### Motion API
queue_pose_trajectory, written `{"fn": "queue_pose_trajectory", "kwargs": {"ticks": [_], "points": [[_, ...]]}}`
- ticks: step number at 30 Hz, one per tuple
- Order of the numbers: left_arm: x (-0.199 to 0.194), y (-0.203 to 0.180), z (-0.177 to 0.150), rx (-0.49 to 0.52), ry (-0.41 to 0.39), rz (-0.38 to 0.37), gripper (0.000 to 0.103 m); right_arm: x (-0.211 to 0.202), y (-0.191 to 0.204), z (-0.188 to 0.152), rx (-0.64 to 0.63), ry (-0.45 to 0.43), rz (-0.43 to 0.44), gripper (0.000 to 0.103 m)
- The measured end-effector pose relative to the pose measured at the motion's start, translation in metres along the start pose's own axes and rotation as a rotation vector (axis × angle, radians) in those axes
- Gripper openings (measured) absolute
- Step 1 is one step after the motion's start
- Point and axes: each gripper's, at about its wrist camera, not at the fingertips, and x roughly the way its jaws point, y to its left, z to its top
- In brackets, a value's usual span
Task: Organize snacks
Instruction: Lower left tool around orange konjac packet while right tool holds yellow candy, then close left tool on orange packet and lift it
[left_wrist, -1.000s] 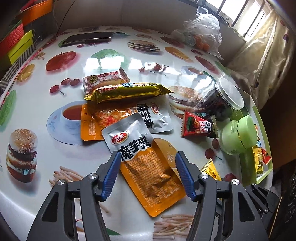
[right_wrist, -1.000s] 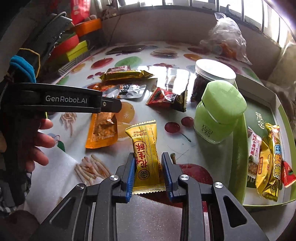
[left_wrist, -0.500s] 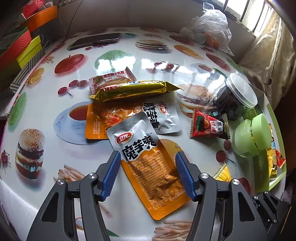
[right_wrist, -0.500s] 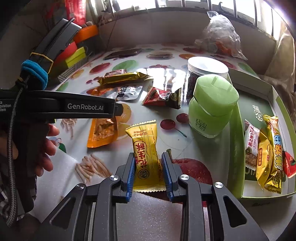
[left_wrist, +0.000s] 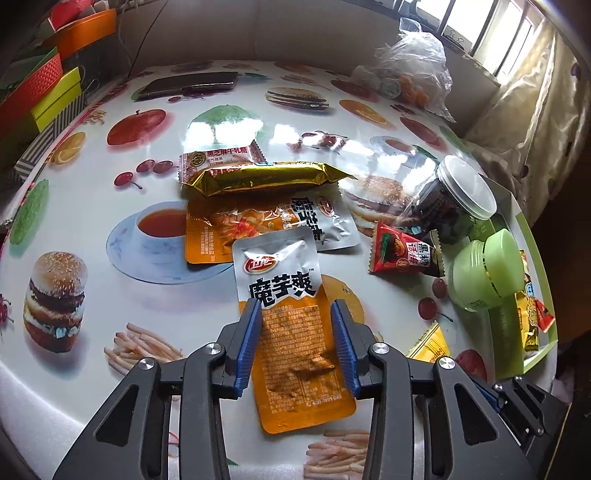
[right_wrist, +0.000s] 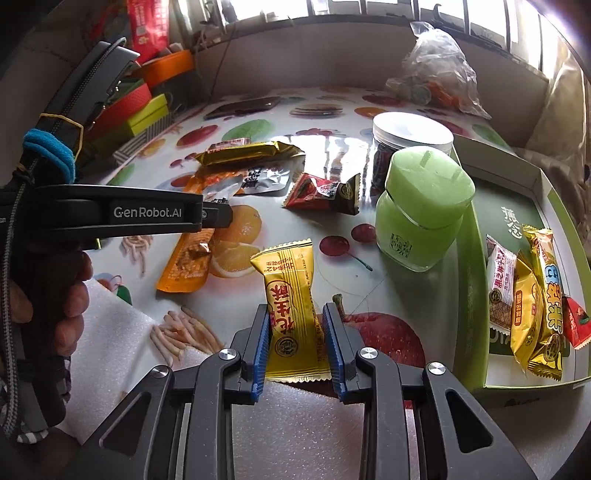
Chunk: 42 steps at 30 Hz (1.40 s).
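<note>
Lying flat on a food-printed tablecloth (left_wrist: 92, 229), reaching toward the near edge: orange-and-silver pouch (left_wrist: 291, 325), sitting between the blue pads of left gripper (left_wrist: 297, 332), jaws closing along both sides. Pinching yellow candy packet (right_wrist: 293, 317) upright near the table's front: right gripper (right_wrist: 297, 332), green tray (right_wrist: 476, 295) of snacks standing to the right.

Glossy printed tablecloth (left_wrist: 92, 192), shiny gold foil wrapper (left_wrist: 266, 179), matt white foam (right_wrist: 295, 435)
</note>
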Motion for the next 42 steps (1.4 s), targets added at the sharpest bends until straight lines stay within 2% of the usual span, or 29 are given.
{"fn": "queue_pose_trajectory", "kwargs": {"ticks": [4, 13, 16, 17, 18, 19, 25, 27, 28, 31, 32, 35, 38, 42], "points": [[-0.003, -0.002, -0.001, 0.017, -0.009, -0.013, 0.031, 0.0, 0.0, 0.0, 0.002, 0.0, -0.004, 0.027], [-0.003, -0.004, -0.002, 0.033, -0.007, -0.011, 0.031, 0.0, 0.001, 0.0, 0.005, -0.001, -0.008, 0.027], [-0.005, -0.004, -0.003, 0.033, -0.018, -0.02, 0.024, 0.0, 0.0, 0.0, 0.005, -0.001, -0.008, 0.027], [-0.006, -0.005, -0.002, 0.038, -0.022, -0.027, 0.017, 0.0, 0.0, 0.0, 0.005, -0.001, -0.008, 0.027], [-0.007, -0.005, -0.002, 0.043, -0.024, -0.037, 0.014, 0.001, 0.0, 0.0, 0.005, -0.001, -0.008, 0.027], [-0.007, -0.006, -0.002, 0.042, -0.02, -0.044, 0.0, 0.0, 0.0, 0.0, 0.005, -0.001, -0.009, 0.027], [-0.001, -0.003, -0.006, 0.024, 0.016, -0.039, 0.0, 0.0, 0.001, 0.0, 0.001, -0.001, -0.012, 0.027], [-0.004, -0.002, -0.008, 0.023, 0.004, -0.018, 0.005, 0.0, 0.001, 0.0, 0.001, -0.002, -0.012, 0.027], [-0.006, -0.002, -0.009, 0.031, -0.005, -0.016, 0.013, 0.0, 0.001, 0.0, 0.002, -0.002, -0.011, 0.027], [-0.012, -0.001, -0.01, 0.059, -0.021, 0.021, 0.05, 0.001, 0.002, -0.001, 0.0, -0.003, -0.011, 0.027], [-0.013, 0.0, -0.011, 0.069, -0.028, 0.036, 0.057, 0.0, 0.002, 0.0, 0.0, -0.003, -0.011, 0.027], [-0.019, 0.006, -0.012, 0.066, -0.034, 0.042, 0.057, 0.0, 0.001, -0.001, 0.004, -0.006, -0.005, 0.027], [-0.021, 0.004, -0.015, 0.136, -0.056, 0.131, 0.057, 0.0, 0.0, -0.001, 0.004, -0.006, -0.005, 0.027], [-0.013, 0.01, -0.016, 0.158, -0.024, 0.133, 0.057, 0.001, 0.0, 0.0, 0.004, -0.006, -0.005, 0.027]]}}
